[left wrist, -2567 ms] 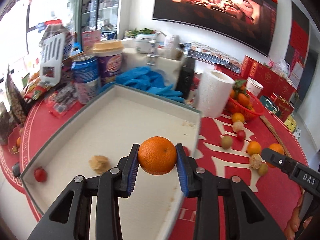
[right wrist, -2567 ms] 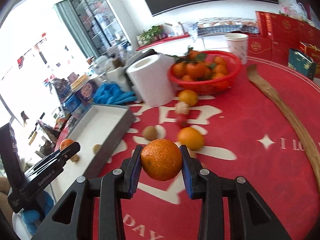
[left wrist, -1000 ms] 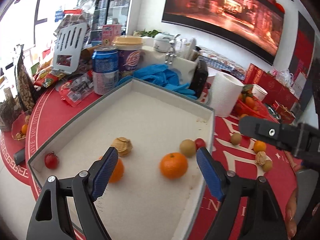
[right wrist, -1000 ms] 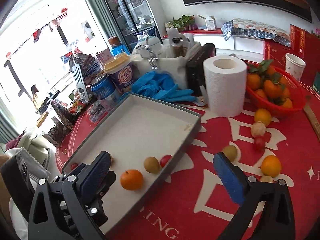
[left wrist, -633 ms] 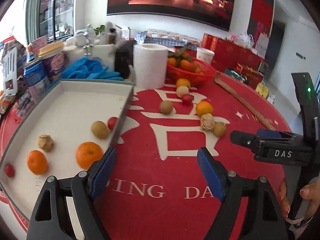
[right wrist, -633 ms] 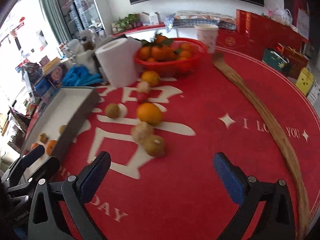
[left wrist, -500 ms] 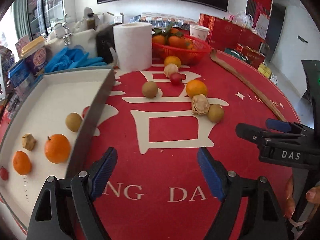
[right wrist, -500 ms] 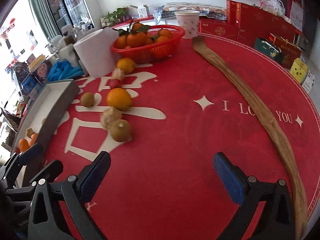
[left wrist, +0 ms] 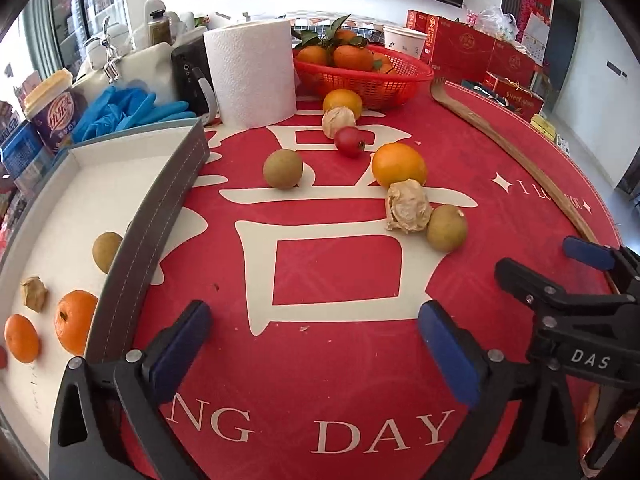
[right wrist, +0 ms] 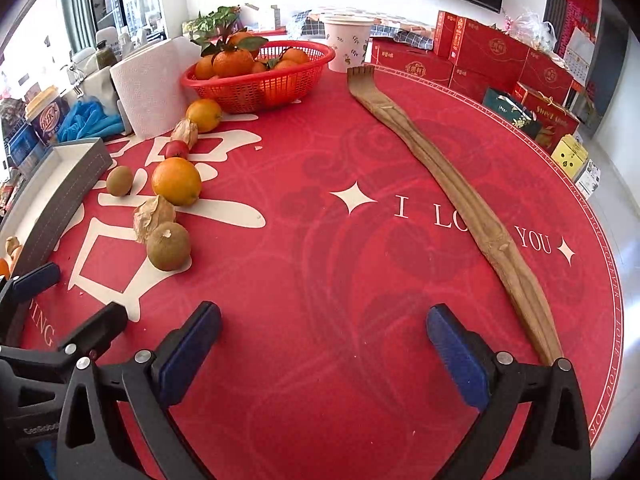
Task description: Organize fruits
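Note:
My left gripper [left wrist: 316, 340] is open and empty above the red table mat, right of the grey tray [left wrist: 160, 208]. The tray holds two mandarins [left wrist: 74, 326], a brown round fruit [left wrist: 106, 252] and a dried husk fruit [left wrist: 34, 294]. Loose on the mat are an orange [left wrist: 398, 166], a husk fruit [left wrist: 406, 208], two brown fruits [left wrist: 446, 228] and a small red fruit [left wrist: 349, 142]. My right gripper [right wrist: 324, 344] is open and empty over bare mat, right of that fruit row [right wrist: 168, 246].
A red basket of mandarins [left wrist: 368, 76] and a paper towel roll [left wrist: 252, 72] stand at the back. A long wooden back scratcher [right wrist: 460, 196] lies across the mat's right side. Blue gloves [left wrist: 128, 108], cans and red boxes [right wrist: 492, 56] line the edges.
Both grippers released their mandarins into the tray and opened. They then swung right, away from the tray, toward the loose fruit on the mat.

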Tool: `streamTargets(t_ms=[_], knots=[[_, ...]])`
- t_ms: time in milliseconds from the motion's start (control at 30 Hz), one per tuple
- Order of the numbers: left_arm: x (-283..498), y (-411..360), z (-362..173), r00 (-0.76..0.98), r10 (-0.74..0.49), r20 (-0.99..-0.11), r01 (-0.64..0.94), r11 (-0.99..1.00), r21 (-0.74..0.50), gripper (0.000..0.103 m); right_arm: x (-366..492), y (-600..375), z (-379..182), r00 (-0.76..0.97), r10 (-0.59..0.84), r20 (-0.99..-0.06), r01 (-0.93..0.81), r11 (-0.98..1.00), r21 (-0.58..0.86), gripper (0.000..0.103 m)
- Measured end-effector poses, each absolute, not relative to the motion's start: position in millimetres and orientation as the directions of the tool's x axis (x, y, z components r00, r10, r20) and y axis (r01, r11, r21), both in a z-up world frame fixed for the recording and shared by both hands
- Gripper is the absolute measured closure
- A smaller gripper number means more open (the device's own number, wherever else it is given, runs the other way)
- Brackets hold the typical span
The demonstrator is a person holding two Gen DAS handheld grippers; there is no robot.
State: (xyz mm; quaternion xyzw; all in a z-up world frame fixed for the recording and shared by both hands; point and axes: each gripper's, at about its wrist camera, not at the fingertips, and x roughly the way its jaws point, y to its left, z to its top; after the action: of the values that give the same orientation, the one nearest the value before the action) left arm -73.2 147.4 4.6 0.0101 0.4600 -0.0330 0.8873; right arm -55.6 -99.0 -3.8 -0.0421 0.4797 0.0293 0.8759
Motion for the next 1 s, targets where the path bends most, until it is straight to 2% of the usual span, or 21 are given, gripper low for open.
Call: streamTargets(t_ms=[1000], knots=[[-73.8,147.5,4.7,0.575,-0.049,-0.817,0.068,0.998,-0.013,0.0,-56.0,-98.8,-4.3,0.545,0.011,-0.838,-0.091,0.995,-0.046,0.0]])
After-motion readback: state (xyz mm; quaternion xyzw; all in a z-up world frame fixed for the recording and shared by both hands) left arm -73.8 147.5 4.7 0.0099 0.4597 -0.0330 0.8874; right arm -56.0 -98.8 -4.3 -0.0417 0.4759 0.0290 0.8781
